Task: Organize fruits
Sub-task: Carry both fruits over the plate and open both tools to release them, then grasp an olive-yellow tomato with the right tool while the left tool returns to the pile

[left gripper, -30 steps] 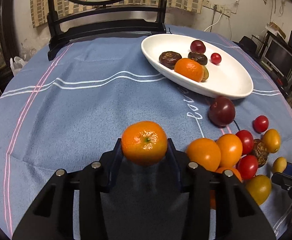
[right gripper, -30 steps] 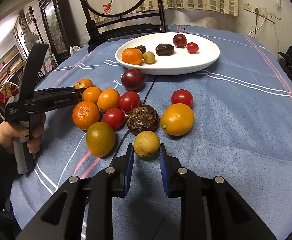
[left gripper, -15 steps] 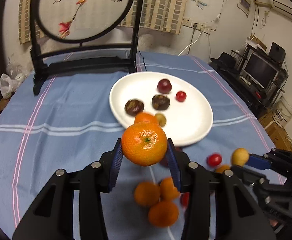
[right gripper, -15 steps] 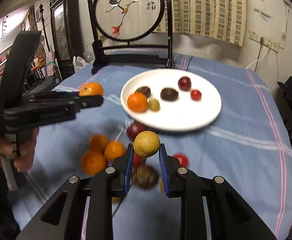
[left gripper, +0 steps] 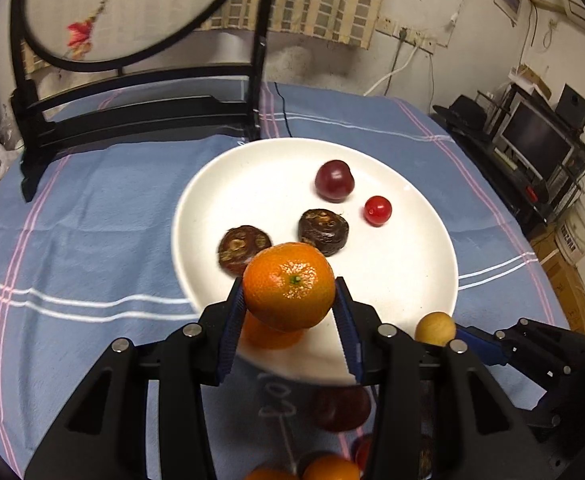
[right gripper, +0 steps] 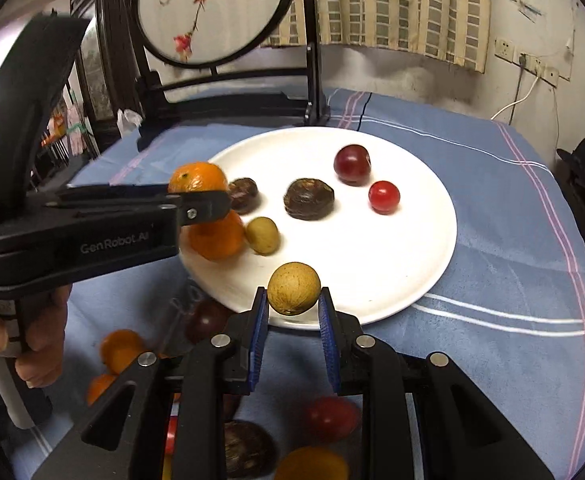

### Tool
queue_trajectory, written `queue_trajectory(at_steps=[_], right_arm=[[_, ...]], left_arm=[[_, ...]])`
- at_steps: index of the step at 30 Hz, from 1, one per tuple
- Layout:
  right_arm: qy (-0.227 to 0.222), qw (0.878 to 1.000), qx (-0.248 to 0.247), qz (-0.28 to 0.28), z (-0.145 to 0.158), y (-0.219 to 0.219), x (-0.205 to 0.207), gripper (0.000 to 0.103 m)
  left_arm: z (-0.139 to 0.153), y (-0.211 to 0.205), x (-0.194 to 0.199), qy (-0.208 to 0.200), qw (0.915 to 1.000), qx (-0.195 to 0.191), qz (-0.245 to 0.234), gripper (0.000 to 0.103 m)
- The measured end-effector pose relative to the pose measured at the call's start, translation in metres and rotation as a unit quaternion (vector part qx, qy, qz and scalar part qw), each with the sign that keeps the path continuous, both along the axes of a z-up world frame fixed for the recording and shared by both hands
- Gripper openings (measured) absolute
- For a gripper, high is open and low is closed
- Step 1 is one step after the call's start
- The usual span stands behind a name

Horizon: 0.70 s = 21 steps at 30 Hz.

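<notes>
Over the near rim of the white plate (left gripper: 412,280), the left claw (left gripper: 290,312) clamps a mandarin (left gripper: 289,285), stem end facing back along the claw; just beside it, the right claw (right gripper: 293,312) pinches a round tan fruit (right gripper: 293,289) above the blue-clothed counter (right gripper: 512,240).

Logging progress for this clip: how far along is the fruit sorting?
Partly done. The plate already holds six pieces, among them an orange and a cherry tomato. In hand: the left gripper carries a mandarin, the right gripper a longan, both over the plate. Left: several loose fruits on the cloth.
</notes>
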State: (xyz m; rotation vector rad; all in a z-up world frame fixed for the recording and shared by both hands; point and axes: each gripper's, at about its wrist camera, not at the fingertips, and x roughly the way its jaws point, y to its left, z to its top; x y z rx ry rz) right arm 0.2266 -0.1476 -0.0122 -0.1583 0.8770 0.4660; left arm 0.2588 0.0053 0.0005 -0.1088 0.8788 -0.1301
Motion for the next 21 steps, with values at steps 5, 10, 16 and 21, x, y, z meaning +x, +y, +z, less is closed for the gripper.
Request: queue_trajectory(at_steps=[5, 10, 16, 21], right_arm=[[0.007, 1.0, 0.013, -0.015, -0.004, -0.01, 0.005, 0.046], [0.011, 0.999, 0.043, -0.031, 0.005, -0.023, 0.0, 0.055], [0.009, 0.998, 0.046, -0.038, 0.009, -0.03, -0.015, 0.06], [0.006, 0.998, 0.049, -0.048, 0.007, -0.039, -0.037, 0.06]], left_arm=[[-0.001, -0.015, 0.005, -0.011, 0.9997, 0.02, -0.011, 0.067], [0.009, -0.008, -0.017, -0.03, 0.9994, 0.007, -0.016, 0.069], [0.015, 0.014, -0.057, -0.034, 0.9994, -0.011, 0.002, 0.078], [0.008, 0.028, -0.09, -0.028, 0.9994, -0.014, 0.016, 0.08]])
